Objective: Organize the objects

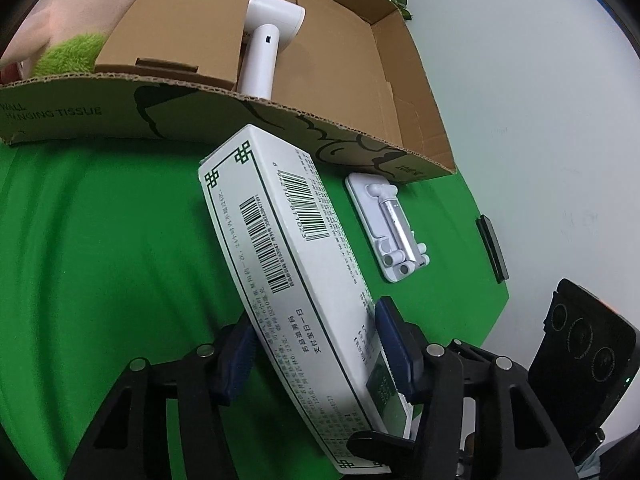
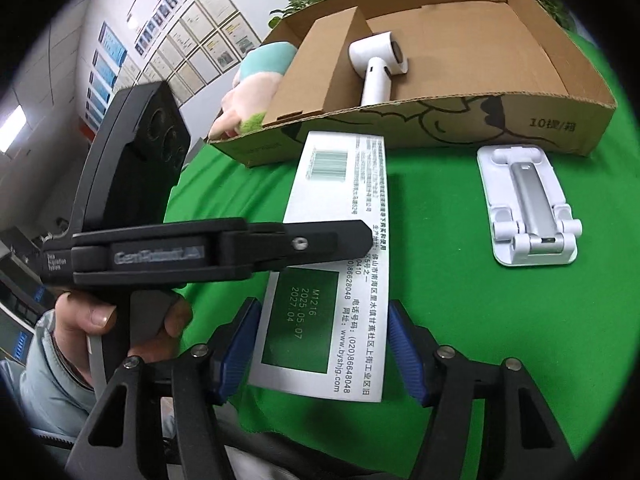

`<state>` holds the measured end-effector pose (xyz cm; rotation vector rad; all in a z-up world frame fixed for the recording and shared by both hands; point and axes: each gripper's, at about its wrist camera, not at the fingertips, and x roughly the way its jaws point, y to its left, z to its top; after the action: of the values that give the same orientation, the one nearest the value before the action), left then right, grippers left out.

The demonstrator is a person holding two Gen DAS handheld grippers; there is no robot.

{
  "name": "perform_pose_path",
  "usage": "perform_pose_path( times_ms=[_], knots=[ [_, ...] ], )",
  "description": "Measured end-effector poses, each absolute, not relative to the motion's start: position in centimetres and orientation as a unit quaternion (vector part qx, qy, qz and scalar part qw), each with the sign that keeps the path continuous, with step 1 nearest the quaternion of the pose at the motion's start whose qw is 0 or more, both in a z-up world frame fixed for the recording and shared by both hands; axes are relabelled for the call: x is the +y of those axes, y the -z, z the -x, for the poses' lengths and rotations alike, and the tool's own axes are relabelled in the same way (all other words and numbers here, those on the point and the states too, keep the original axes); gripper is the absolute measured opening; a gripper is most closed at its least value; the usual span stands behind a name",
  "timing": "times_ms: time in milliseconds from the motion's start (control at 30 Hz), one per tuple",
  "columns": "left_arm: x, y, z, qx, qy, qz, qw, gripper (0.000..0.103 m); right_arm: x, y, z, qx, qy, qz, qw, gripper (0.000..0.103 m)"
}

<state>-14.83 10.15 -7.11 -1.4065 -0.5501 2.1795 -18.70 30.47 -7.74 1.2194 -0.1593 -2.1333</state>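
While a white hair dryer [image 1: 264, 52] and plush toy [image 2: 256, 84] already sit in the cardboard box [image 2: 552, 124], my left tongs [image 1: 316, 352] pinch the medicine carton [image 1: 288, 264] on the desk [image 1: 100, 240]; the right tongs [image 2: 324, 348] straddle it, contact unclear. Phone stand [image 2: 528, 204] remains outside.

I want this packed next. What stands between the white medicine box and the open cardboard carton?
Only the carton's low front wall. The white medicine box, held in the left tongs, lies just before it; inside, a white hair dryer occupies part of the floor.
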Motion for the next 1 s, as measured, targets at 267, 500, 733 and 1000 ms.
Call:
perform_pose_path(
  times_ms=[267, 500, 733, 1000],
  knots=[
    [11.1, 5.1, 14.5, -0.171, -0.815, 0.494, 0.252, 0.050, 30.1, 6.8, 18.2, -0.033, 0.832, -0.449, 0.323, 0.062],
    [11.8, 2.4, 14.9, -0.145, -0.831, 0.469, 0.262, 0.048, 30.7, 5.4, 18.4, -0.038, 0.848, -0.426, 0.312, 0.061],
    [13.1, -1.7, 16.1, -0.098, -0.854, 0.431, 0.274, 0.047, 31.0, 2.8, 19.5, -0.052, 0.873, -0.389, 0.290, 0.060],
    [13.6, -5.8, 18.1, -0.070, -0.873, 0.394, 0.279, 0.046, 30.7, -0.4, 22.1, -0.063, 0.884, -0.366, 0.286, 0.060]
  ],
)
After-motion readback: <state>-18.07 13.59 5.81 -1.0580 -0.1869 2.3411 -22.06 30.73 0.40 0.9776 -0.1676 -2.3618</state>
